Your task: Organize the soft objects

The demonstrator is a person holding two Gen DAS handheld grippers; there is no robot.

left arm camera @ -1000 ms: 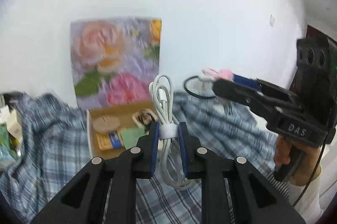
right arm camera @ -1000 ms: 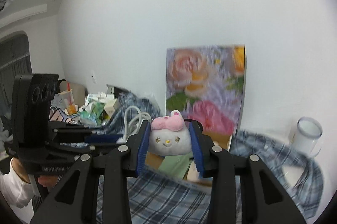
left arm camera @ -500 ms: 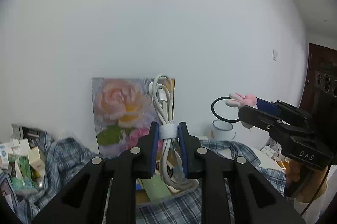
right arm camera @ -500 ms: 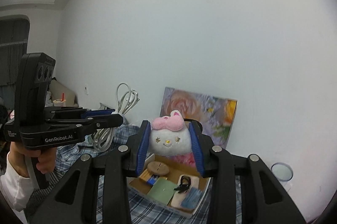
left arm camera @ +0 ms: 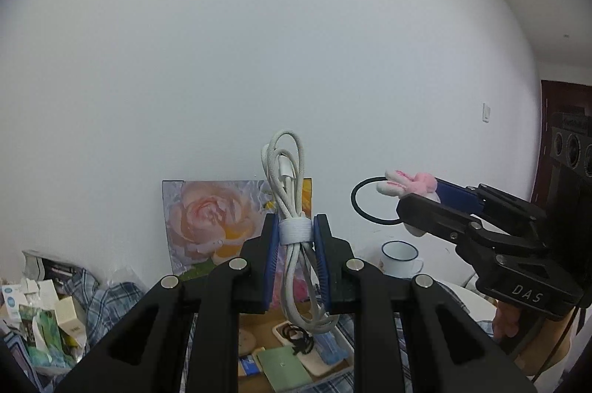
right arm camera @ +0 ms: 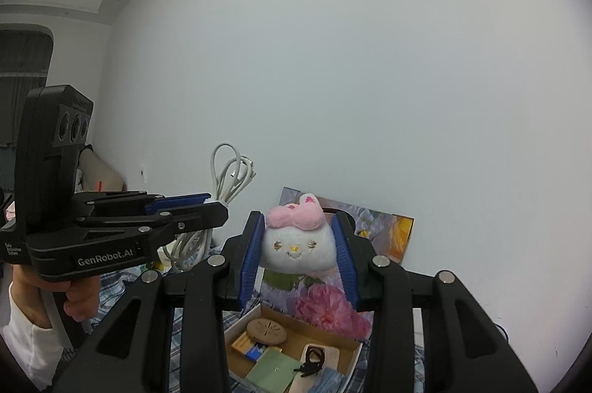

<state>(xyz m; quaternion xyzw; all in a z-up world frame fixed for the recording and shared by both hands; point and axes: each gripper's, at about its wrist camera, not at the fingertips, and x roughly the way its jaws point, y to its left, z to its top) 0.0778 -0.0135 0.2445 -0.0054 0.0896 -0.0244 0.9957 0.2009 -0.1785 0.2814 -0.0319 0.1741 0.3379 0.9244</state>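
My left gripper (left arm camera: 295,245) is shut on a coiled white cable (left arm camera: 292,208) bound with a white strap, held upright in the air. My right gripper (right arm camera: 298,245) is shut on a white plush head with a pink bow (right arm camera: 298,241); it also shows in the left wrist view (left arm camera: 410,184) with a black loop hanging from it. Both are raised high above an open cardboard box (right arm camera: 296,352) with a floral lid (left arm camera: 207,222) leaning on the wall. The cable also shows in the right wrist view (right arm camera: 225,178).
The box holds a round wooden disc (right arm camera: 266,331), a green card (right arm camera: 273,369) and small packets. It sits on a blue plaid cloth (left arm camera: 100,300). A white enamel mug (left arm camera: 399,258) stands to the right, small boxes and packets (left arm camera: 40,319) to the left.
Both grippers have risen and tilted upward with their objects; the box and cloth now sit lower in both views and more wall shows.
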